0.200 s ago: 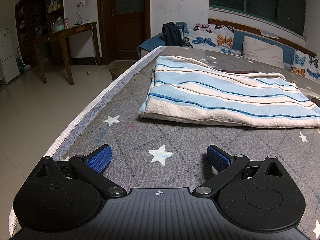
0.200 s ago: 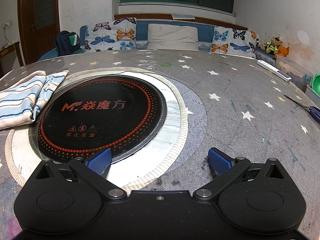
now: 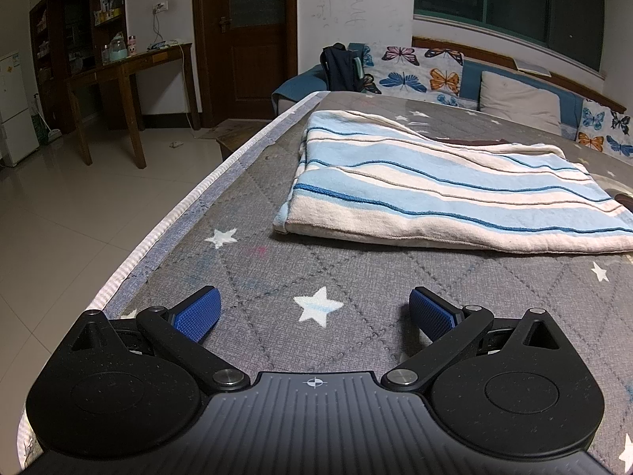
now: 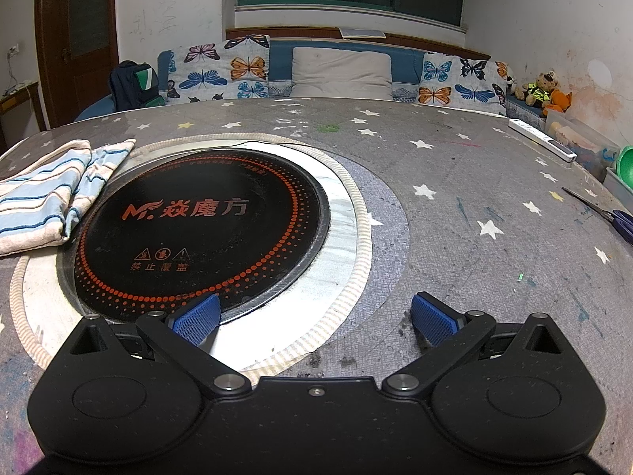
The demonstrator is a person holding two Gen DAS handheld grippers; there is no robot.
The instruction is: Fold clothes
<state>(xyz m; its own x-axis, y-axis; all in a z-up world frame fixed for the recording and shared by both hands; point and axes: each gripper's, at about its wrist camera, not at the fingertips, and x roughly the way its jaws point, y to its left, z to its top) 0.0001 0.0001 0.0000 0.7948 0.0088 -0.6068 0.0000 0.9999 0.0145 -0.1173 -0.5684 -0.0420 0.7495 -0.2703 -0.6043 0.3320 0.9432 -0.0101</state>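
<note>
On star-print table cover (image 3: 356,277): folded striped towel (image 3: 435,194), round cooktop (image 4: 198,225); left gripper (image 3: 314,312), right gripper (image 4: 314,318) released.

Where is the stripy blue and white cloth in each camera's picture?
Left wrist view: the striped cloth lies folded across the middle and right, ahead of the open left gripper.
Right wrist view: the cloth shows at the left edge, overlapping the round cooktop's rim.
Shared landmark: the butterfly cushions.

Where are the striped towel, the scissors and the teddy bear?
striped towel (image 3: 435,194), left wrist view, middle of its top layer.
scissors (image 4: 621,219), right wrist view, blue handle.
teddy bear (image 4: 540,89), right wrist view, its body.
</note>
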